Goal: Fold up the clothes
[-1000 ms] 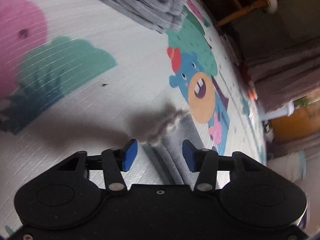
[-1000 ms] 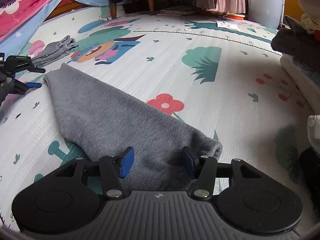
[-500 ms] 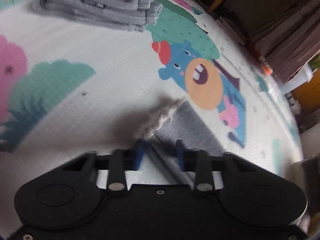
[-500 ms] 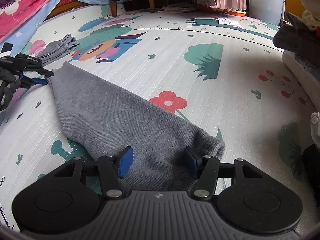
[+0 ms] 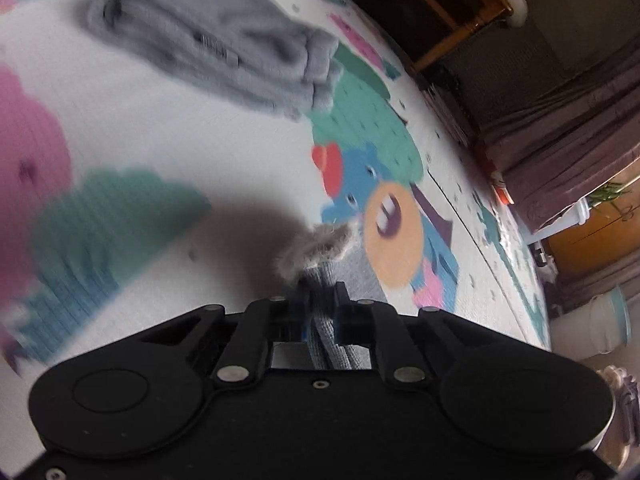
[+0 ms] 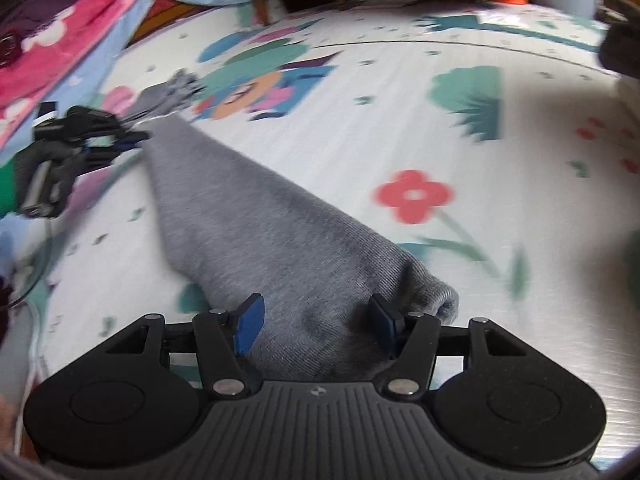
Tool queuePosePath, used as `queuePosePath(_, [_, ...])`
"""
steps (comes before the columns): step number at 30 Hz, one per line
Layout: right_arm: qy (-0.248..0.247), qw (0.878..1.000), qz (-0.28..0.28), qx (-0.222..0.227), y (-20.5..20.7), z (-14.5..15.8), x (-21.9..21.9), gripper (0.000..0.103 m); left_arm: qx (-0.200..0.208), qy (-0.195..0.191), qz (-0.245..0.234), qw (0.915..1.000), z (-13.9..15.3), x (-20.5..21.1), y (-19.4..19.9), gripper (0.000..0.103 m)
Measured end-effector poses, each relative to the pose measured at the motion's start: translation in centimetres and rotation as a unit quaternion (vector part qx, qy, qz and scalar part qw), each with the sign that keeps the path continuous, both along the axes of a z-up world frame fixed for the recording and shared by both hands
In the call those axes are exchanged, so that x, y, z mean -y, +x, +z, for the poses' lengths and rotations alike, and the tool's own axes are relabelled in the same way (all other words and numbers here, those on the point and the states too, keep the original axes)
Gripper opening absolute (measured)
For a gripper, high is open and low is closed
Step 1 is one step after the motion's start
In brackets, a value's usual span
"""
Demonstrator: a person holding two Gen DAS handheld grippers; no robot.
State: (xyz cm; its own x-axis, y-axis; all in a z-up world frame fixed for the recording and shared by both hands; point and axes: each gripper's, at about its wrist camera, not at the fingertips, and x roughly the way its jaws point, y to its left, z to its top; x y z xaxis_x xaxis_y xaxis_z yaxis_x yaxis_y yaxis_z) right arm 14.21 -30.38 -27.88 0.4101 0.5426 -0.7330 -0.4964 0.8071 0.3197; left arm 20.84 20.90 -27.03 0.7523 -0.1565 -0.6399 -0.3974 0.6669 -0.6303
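The play mat is white, ribbed, and printed with cartoon animals, bushes and a red flower. A long grey garment lies flat on it, running diagonally across the mat. A folded grey garment rests on the mat beyond it, apart from the first.

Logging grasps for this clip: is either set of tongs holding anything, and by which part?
The left tongs are shut on the grey garment at its narrow fuzzy end. The right tongs are open over its wide end, holding nothing.
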Motion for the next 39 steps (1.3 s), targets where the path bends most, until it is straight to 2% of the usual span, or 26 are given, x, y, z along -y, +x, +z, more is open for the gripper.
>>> queuePosePath(3, [0.007,1.000,0.008,0.006,-0.1,0.4,-0.7,0.054,0.035,0.025,-0.026,0.9988,2.5,0.5,-0.4,0.008])
queuePosePath(7, [0.026,0.999,-0.011,-0.020,0.7,-0.2,0.3,0.037,0.100,0.072,-0.098,0.9875,7.1,3.6,-1.0,0.008])
queuePosePath(10, [0.070,0.995,-0.053,-0.056,1.7,-1.0,1.7,0.027,0.147,0.110,-0.159,0.9700,10.5,7.4,-1.7,0.008])
queuePosePath(11, [0.081,0.993,-0.061,-0.064,1.9,-1.3,2.0,0.027,0.161,0.126,-0.179,0.9623,11.4,8.9,-2.2,0.008])
queuePosePath(15, [0.128,0.983,-0.088,-0.099,2.5,-2.2,2.8,0.027,0.209,0.180,-0.266,0.9237,13.9,15.0,-3.9,0.008])
queuePosePath(17, [0.187,0.966,-0.122,-0.133,2.7,-3.1,4.2,0.027,0.229,0.212,-0.313,0.8971,14.1,18.4,-4.9,0.008])
queuePosePath(20, [0.278,0.927,-0.172,-0.186,3.0,-4.4,6.3,0.028,0.259,0.262,-0.391,0.8437,13.5,23.8,-7.3,0.008])
queuePosePath(21, [0.309,0.911,-0.189,-0.199,2.8,-4.8,7.0,0.031,0.266,0.275,-0.417,0.8242,12.9,25.7,-8.2,0.008])
queuePosePath(22, [0.341,0.893,-0.206,-0.210,2.6,-5.2,7.8,0.039,0.272,0.288,-0.439,0.8063,12.2,27.2,-9.0,0.008])
queuePosePath(23, [0.371,0.876,-0.221,-0.216,2.2,-5.4,8.5,0.043,0.278,0.306,-0.464,0.7833,11.3,29.0,-9.9,0.008])
queuePosePath(25, [0.423,0.841,-0.251,-0.224,1.4,-5.9,10.0,0.062,0.290,0.338,-0.503,0.7407,9.5,31.8,-11.7,0.008])
queuePosePath(27, [0.467,0.808,-0.275,-0.231,0.5,-6.5,11.2,0.065,0.304,0.376,-0.530,0.6962,7.3,33.9,-12.9,0.008])
queuePosePath(28, [0.477,0.799,-0.283,-0.232,0.2,-6.7,11.7,0.065,0.310,0.395,-0.543,0.6728,6.2,34.9,-13.5,0.008])
queuePosePath(30, [0.483,0.794,-0.286,-0.232,-0.1,-6.8,12.2,0.065,0.306,0.418,-0.562,0.6446,4.3,36.2,-13.9,0.008])
queuePosePath(32, [0.476,0.798,-0.287,-0.232,-0.3,-6.8,12.3,0.067,0.311,0.452,-0.574,0.6080,2.5,37.0,-14.6,0.008])
queuePosePath(33, [0.468,0.804,-0.286,-0.229,-0.4,-6.7,12.3,0.067,0.306,0.462,-0.578,0.5987,1.9,37.2,-14.8,0.008])
queuePosePath(34, [0.458,0.812,-0.284,-0.224,-0.5,-6.5,12.4,0.067,0.306,0.474,-0.582,0.5860,1.3,37.4,-15.2,0.008])
queuePosePath(35, [0.447,0.820,-0.282,-0.219,-0.6,-6.3,12.5,0.067,0.309,0.490,-0.585,0.5675,0.7,37.6,-15.6,0.008])
queuePosePath(36, [0.432,0.831,-0.280,-0.211,-0.6,-6.0,12.5,0.067,0.308,0.501,-0.588,0.5550,0.2,37.8,-15.8,0.008])
queuePosePath(37, [0.410,0.847,-0.277,-0.195,-0.6,-5.4,12.7,0.067,0.305,0.506,-0.591,0.5489,-0.2,37.9,-15.8,0.008])
queuePosePath(38, [0.385,0.864,-0.275,-0.175,-0.6,-4.7,13.0,0.066,0.305,0.516,-0.592,0.5382,-0.7,38.1,-15.9,0.008])
queuePosePath(39, [0.357,0.881,-0.270,-0.153,-0.7,-3.9,13.1,0.064,0.309,0.530,-0.592,0.5232,-1.2,38.3,-16.1,0.008])
